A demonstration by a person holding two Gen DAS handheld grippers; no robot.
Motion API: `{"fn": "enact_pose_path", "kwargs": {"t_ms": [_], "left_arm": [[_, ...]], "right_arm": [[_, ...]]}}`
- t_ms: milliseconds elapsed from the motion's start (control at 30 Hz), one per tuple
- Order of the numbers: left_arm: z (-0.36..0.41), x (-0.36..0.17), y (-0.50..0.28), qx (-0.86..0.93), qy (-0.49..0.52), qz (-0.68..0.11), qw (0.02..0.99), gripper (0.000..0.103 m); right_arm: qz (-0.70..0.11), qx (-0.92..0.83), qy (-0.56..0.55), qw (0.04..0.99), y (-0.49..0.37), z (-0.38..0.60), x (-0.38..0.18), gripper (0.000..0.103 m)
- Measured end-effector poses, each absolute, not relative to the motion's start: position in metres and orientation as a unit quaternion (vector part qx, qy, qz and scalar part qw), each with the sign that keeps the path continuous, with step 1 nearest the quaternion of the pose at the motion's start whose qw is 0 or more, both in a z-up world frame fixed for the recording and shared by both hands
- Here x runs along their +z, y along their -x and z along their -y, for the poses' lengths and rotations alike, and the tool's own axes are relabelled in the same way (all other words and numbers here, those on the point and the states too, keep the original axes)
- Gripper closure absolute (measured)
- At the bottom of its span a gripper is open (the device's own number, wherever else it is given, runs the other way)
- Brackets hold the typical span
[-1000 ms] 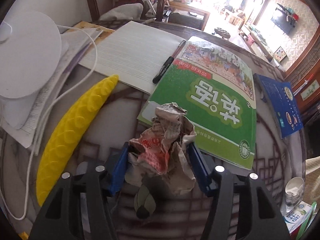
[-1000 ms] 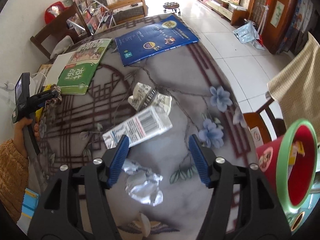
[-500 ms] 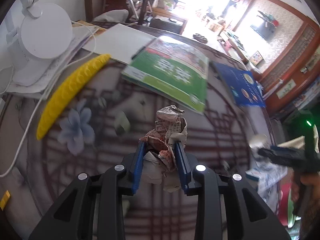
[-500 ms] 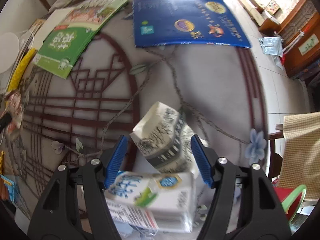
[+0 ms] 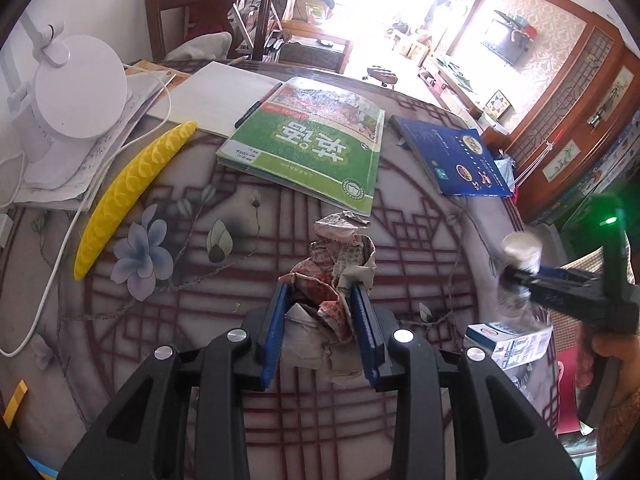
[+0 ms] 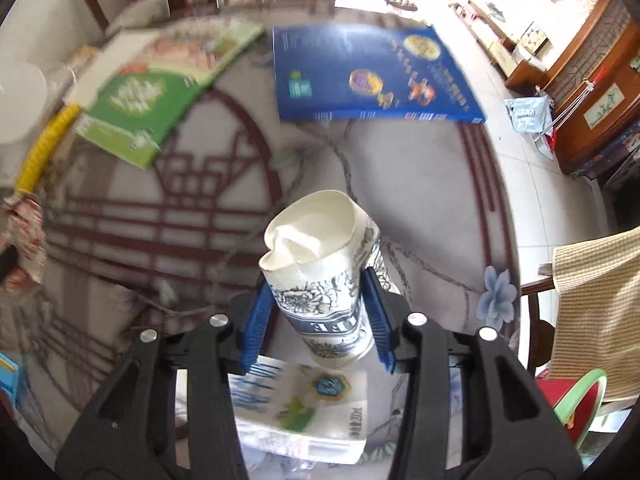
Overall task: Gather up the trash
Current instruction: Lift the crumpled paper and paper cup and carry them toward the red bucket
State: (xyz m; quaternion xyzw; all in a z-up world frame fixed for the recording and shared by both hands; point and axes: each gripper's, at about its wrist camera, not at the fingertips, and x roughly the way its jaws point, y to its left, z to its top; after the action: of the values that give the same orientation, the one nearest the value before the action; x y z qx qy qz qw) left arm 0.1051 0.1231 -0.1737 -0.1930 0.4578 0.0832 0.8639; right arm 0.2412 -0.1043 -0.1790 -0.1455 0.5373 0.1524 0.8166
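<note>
Since one second ago, your left gripper (image 5: 320, 312) has drawn back from the green textbook (image 5: 308, 152) with the crumpled wad of printed newspaper (image 5: 334, 268) pinched between its blue fingers, and your right gripper (image 6: 318, 312) has closed on the crushed paper cup with blue floral print (image 6: 324, 280), where before it hung wide over loose litter. Left wrist view: the wad is held clear above the patterned round table (image 5: 160, 320), well apart from the yellow ridged curved case (image 5: 128, 192) and the white desk lamp (image 5: 76, 92). Right wrist view: the cup is squeezed at mid-body, its dented mouth pointing forward, directly above the flattened white and blue carton (image 6: 300, 412) lying on the table. The red waste bin with green rim (image 6: 580, 396) shows at the lower right edge, beside a chair draped with a checked cloth. Progress, as a judgement: two pieces are lifted but neither is yet in the bin; the carton remains on the table, and other scraps may lie hidden beneath your right gripper. The blue booklet (image 6: 368, 76), the green textbook and the stationery appear to be belongings, not trash. Next, you would likely carry both loads to the bin.
</note>
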Motion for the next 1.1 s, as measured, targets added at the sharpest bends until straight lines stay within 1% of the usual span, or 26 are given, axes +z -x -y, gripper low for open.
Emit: {"fn": "enact_pose_path", "kwargs": {"t_ms": [233,433,833,1100], "left_arm": [[-0.111,-0.156,-0.095,0.072,0.183,-0.445,0.874,0.072],[-0.095,-0.14,-0.084,0.055,0.173,-0.434,0.882,0.072],[-0.055,-0.111,-0.062,0.02,0.142,-0.413,0.899,0.071],[-0.024,-0.099,-0.051,-0.01,0.123,-0.408,0.904,0.071]], "right_arm": [[-0.477,0.171,0.089,0.858,-0.213,0.118,-0.113,0.059],[-0.454,0.193,0.057,0.868,-0.173,0.128,-0.086,0.059],[-0.433,0.176,-0.001,0.884,-0.095,0.165,-0.072,0.059],[-0.433,0.147,-0.034,0.889,-0.073,0.197,-0.073,0.059]]}}
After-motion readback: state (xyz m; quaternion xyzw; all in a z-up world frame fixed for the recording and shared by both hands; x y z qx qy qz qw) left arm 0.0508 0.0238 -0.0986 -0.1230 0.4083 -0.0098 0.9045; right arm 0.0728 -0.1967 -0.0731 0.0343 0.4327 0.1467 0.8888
